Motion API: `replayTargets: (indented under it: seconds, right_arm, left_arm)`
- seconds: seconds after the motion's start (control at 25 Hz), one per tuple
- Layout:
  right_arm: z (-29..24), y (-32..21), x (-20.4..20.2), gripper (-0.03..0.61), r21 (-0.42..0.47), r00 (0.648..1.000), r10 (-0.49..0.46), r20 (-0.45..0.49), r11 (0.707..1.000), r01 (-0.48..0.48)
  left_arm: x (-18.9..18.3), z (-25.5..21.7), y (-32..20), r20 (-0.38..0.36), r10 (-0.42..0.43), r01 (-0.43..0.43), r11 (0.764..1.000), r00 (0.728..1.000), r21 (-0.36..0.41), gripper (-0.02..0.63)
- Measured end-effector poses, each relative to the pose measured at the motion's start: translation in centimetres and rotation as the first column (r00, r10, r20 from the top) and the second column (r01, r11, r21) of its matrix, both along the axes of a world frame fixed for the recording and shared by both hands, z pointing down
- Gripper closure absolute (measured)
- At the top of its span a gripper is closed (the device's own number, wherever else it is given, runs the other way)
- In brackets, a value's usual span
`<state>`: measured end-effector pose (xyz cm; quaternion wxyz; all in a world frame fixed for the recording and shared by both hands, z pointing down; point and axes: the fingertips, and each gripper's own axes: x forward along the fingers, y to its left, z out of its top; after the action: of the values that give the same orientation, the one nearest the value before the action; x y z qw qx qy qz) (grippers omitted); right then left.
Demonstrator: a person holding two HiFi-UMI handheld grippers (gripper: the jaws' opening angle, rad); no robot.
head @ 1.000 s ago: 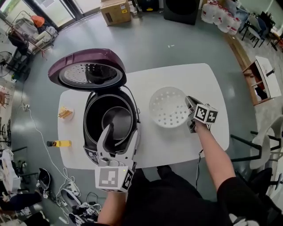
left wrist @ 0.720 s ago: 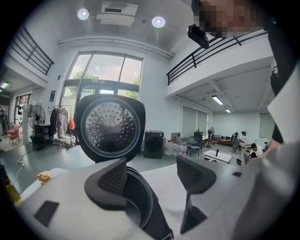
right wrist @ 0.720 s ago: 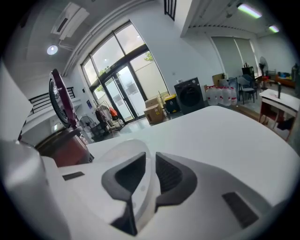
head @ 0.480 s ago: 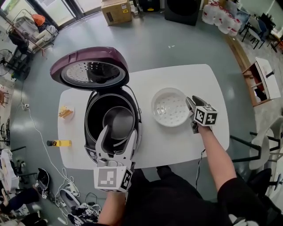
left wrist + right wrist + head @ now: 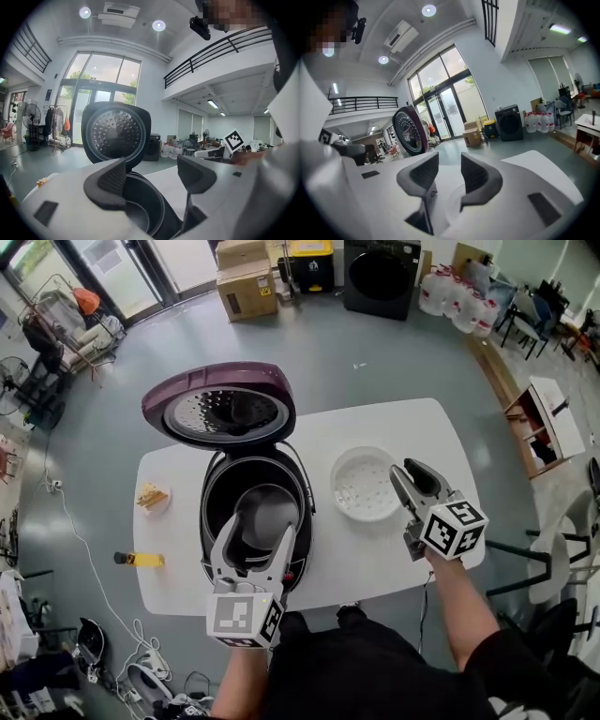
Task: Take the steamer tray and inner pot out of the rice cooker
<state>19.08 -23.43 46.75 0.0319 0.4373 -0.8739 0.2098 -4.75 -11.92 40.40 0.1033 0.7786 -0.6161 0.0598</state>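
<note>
- My right hand-held gripper: jaws just opened partway, empty; steamer tray sits on the surface, already out;
- My left hand-held gripper: wide apart, empty, aimed at the inner pot inside the cooker for its rim.

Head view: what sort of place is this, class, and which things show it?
Probably an open workshop or lab hall, not a home kitchen: a bare grey floor, cardboard boxes and big water jugs along the far side, and a mezzanine railing in the left gripper view.
</note>
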Motion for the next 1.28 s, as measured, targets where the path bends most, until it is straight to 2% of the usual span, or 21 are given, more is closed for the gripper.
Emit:
replayTargets:
  seconds: [0.12,0.32,0.56,0.68,0.8,0.92,1.04,1.12,1.2,1.24,1.28]
  right_arm:
    - [-2.8,3.1,-2.4,0.437,0.04,1.0,-0.009,0.017,0.999,0.008]
    - [-5.1,7.5,-6.0,0.437,0.084,0.999,-0.029,-0.018,0.996,0.031]
    - [-5.8,8.6,-9.5,0.437,0.086,0.998,-0.06,-0.029,0.994,0.062]
    - [-5.5,9.0,-11.3,0.437,0.031,0.993,-0.114,-0.005,0.993,0.114]
    - [-5.0,9.1,-13.0,0.425,-0.008,0.986,-0.167,-0.019,0.986,0.167]
    - [-3.9,8.9,-14.3,0.411,-0.079,0.98,-0.2,-0.001,0.977,0.199]
    - [-2.0,8.3,-15.3,0.408,-0.205,0.971,-0.226,0.073,0.95,0.236]
    - [-0.6,7.3,-15.6,0.408,-0.29,0.967,-0.213,0.138,0.925,0.245]
    - [0.7,6.3,-15.8,0.407,-0.371,0.963,-0.184,0.199,0.895,0.247]
    - [1.3,6.0,-16.0,0.402,-0.404,0.96,-0.173,0.221,0.879,0.251]
    - [1.9,5.8,-16.2,0.38,-0.429,0.958,-0.168,0.233,0.866,0.256]
  left_arm:
    - [-1.6,-0.4,0.6,-0.006,-0.004,0.004,1.0,1.0,0.002,0.275]
    - [-4.4,-1.1,2.2,0.0,-0.01,0.01,1.0,1.0,-0.001,0.275]
    - [-8.2,-1.3,3.1,0.004,-0.035,0.035,0.999,0.999,0.005,0.275]
    - [-9.9,0.0,3.4,-0.038,-0.046,0.043,0.996,0.998,-0.072,0.275]
    - [-11.5,2.4,3.1,-0.149,-0.047,0.015,0.978,0.988,-0.208,0.256]
    - [-13.6,4.9,2.4,-0.264,-0.059,-0.028,0.948,0.963,-0.316,0.252]
    - [-15.7,7.2,1.4,-0.374,-0.075,-0.087,0.913,0.925,-0.398,0.249]
    - [-16.3,8.5,0.5,-0.458,-0.075,-0.151,0.886,0.885,-0.437,0.249]
    - [-16.4,9.4,-0.1,-0.554,-0.076,-0.229,0.858,0.829,-0.461,0.249]
    - [-16.5,9.7,-0.3,-0.582,-0.075,-0.257,0.846,0.81,-0.467,0.247]
    - [-16.5,9.9,-0.3,-0.592,-0.069,-0.275,0.838,0.803,-0.471,0.24]
